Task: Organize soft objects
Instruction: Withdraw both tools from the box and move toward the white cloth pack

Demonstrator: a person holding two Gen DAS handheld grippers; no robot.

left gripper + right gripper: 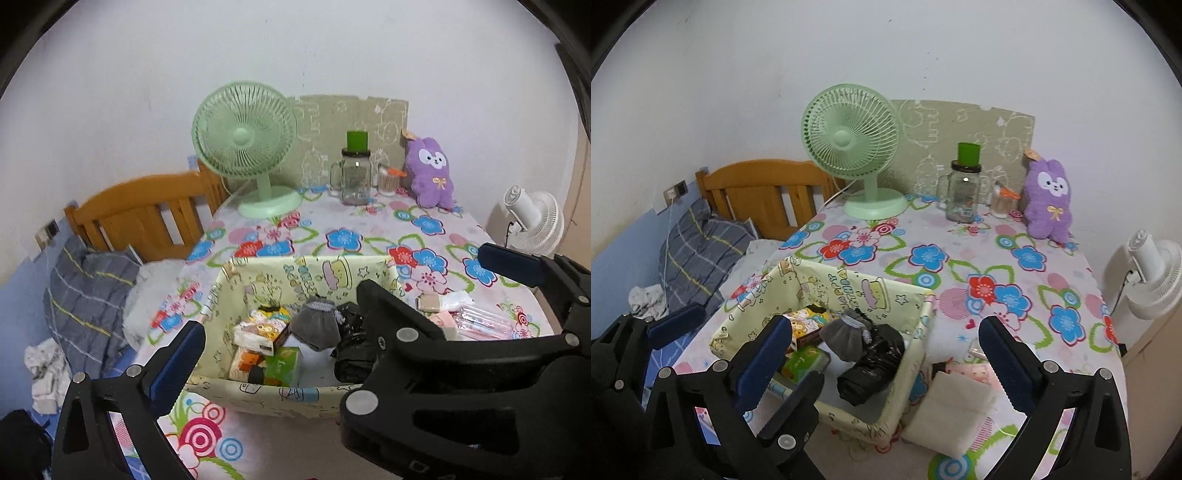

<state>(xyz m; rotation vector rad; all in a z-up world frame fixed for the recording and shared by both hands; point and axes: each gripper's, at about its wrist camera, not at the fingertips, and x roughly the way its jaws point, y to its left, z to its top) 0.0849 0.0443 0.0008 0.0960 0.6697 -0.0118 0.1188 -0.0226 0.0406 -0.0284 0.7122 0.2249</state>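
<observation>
Open tabletop beyond crowded basket

Your basket sits at the table front-left, sock and bag in it. Fan, jar, plush line the back wall. Pad just right of basket. Bed left.

Both wrist cameras look steeply down, sharing the nearby fabric basket.
</observation>
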